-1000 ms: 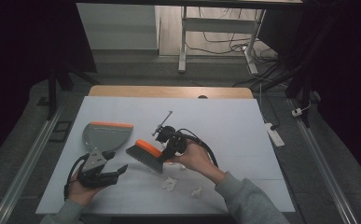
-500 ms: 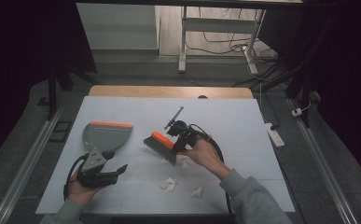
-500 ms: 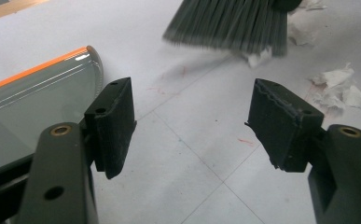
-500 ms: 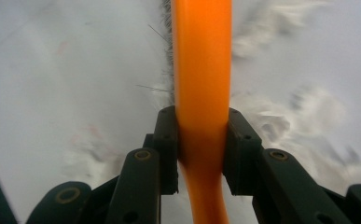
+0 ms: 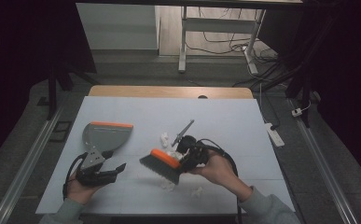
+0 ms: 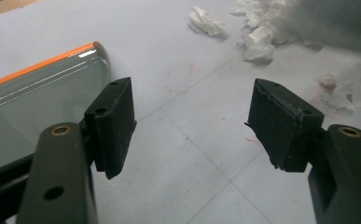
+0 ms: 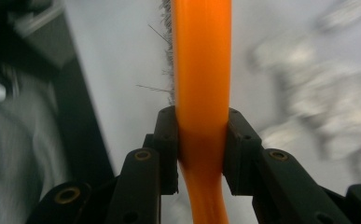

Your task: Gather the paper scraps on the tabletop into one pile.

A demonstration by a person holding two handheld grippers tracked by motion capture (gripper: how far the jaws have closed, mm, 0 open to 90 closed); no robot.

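Observation:
A hand brush (image 5: 165,159) with an orange back and grey bristles hangs tilted over the middle of the white table, its bristles low over the surface. My right gripper (image 5: 190,155) is shut on it; in the right gripper view the jaws clamp the orange back (image 7: 201,70) from both sides, right gripper (image 7: 201,149). A grey dustpan (image 5: 107,135) with an orange lip lies flat to the left. My left gripper (image 5: 109,171) rests open just in front of it, left gripper (image 6: 192,126), with the dustpan (image 6: 38,93) beside its left jaw. White paper scraps (image 5: 165,138) (image 6: 257,42) lie around the brush.
More scraps (image 5: 197,190) lie near the front edge by the right hand. A white power strip (image 5: 275,135) sits off the table's right side. The white table (image 5: 243,116) has a wooden strip along its far edge (image 5: 169,91).
The right gripper carried the brush away and to the right, then swept it back toward the front. The left gripper and the dustpan stayed put.

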